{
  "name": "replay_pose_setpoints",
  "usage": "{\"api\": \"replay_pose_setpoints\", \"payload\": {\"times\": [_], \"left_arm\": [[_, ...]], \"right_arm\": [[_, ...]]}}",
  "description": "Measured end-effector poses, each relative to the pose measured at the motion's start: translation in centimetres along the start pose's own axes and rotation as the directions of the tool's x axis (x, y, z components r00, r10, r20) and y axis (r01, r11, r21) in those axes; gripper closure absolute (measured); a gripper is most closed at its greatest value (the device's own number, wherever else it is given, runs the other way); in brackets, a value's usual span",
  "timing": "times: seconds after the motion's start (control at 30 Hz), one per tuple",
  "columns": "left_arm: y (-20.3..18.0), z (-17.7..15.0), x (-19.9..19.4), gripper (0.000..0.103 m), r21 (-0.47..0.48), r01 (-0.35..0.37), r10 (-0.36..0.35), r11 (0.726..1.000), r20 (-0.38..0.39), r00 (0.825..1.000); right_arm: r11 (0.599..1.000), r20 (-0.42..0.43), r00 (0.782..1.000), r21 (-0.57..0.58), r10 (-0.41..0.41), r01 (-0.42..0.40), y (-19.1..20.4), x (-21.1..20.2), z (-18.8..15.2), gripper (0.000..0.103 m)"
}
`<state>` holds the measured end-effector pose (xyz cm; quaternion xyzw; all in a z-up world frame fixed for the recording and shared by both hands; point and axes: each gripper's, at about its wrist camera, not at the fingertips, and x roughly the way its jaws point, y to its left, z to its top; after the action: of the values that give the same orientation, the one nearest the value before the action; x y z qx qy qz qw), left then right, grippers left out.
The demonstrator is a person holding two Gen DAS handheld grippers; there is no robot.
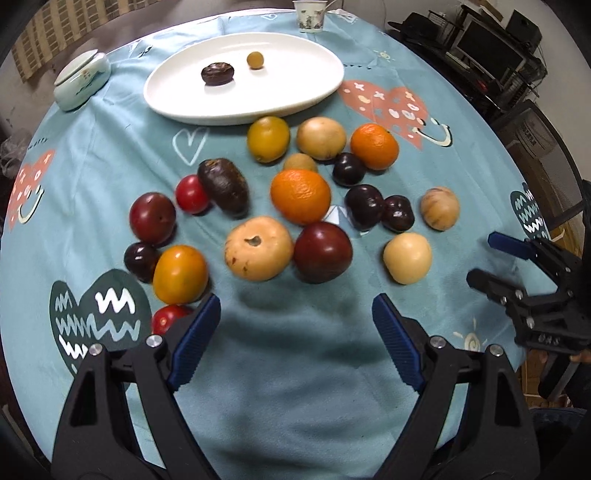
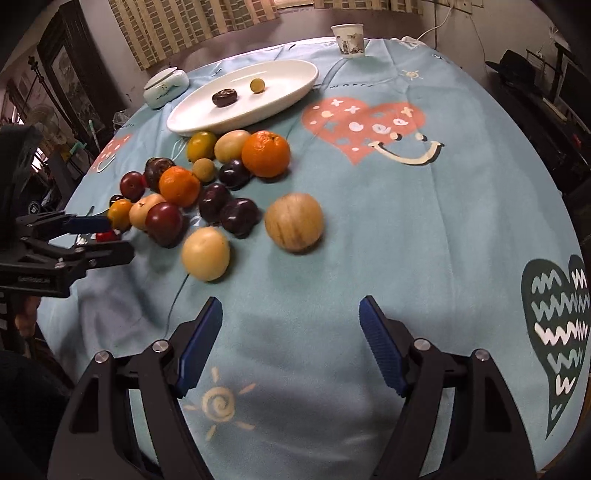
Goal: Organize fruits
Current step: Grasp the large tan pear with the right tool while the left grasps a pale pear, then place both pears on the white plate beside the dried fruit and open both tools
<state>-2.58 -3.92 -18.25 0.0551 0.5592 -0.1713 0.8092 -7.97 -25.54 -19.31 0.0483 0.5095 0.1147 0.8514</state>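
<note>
A white oval plate [image 1: 295,99] at the far side of the table holds a dark wrinkled fruit [image 1: 217,74] and a small yellowish round fruit [image 1: 255,60]. Nearer, several fruits lie loose on the blue cloth, among them an orange [image 1: 300,196], a tan fruit [image 1: 258,248], a dark red plum [image 1: 322,252] and a pale yellow fruit [image 1: 407,257]. My left gripper [image 1: 295,306] hovers open just short of them, nothing between its fingers. My right gripper [image 2: 291,306] is open and holds nothing, below a striped tan fruit [image 2: 294,221] and the pale yellow fruit [image 2: 205,253].
A paper cup [image 1: 310,14] stands at the far table edge and a lidded ceramic jar [image 1: 82,79] left of the plate. Dark shelving with screens [image 1: 491,48] and a mesh chair [image 1: 535,147] stand beyond the right edge. Each gripper shows in the other's view, right gripper [image 1: 482,258], left gripper [image 2: 118,238].
</note>
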Motion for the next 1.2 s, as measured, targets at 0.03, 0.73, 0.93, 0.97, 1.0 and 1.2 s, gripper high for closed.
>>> {"api": "replay_pose_setpoints", "payload": {"times": [0.03, 0.73, 0.93, 0.97, 1.0, 1.2], "left_arm": [[0.3, -0.1, -0.1, 0.017, -0.011, -0.002, 0.002, 1.000, 0.000, 1.000], [-8.6, 2.2, 2.2, 0.017, 0.141, 0.077, -0.072, 0.987, -0.035, 0.997], [-8.1, 3.2, 5.3, 0.066, 0.069, 0.020, -0.013, 0.997, -0.099, 0.995], [-8.0, 3.2, 5.2, 0.066, 0.073, 0.031, -0.023, 0.997, -0.109, 0.994], [-7.9, 3.1, 5.2, 0.066, 0.074, 0.032, -0.024, 0.997, -0.113, 0.993], [-7.5, 3.2, 1.4, 0.066, 0.121, -0.020, 0.024, 0.992, -0.031, 0.999]], "right_arm": [[1.000, 0.005, 1.000, -0.002, -0.012, 0.012, -0.2, 0.3, 0.4, 0.027], [0.995, -0.067, 0.998, -0.099, 0.020, -0.027, -2.0, 1.8, 2.4, 0.062], [0.995, -0.043, 0.999, -0.088, 0.033, -0.036, -2.3, 0.2, 1.6, 0.062], [0.996, -0.042, 0.998, -0.086, 0.036, -0.039, -2.2, 0.2, 1.6, 0.062], [0.996, -0.039, 0.999, -0.082, 0.037, -0.040, -2.2, 0.1, 1.5, 0.062], [0.995, -0.016, 0.998, -0.081, 0.060, -0.061, -1.3, -0.1, 2.2, 0.062]]}}
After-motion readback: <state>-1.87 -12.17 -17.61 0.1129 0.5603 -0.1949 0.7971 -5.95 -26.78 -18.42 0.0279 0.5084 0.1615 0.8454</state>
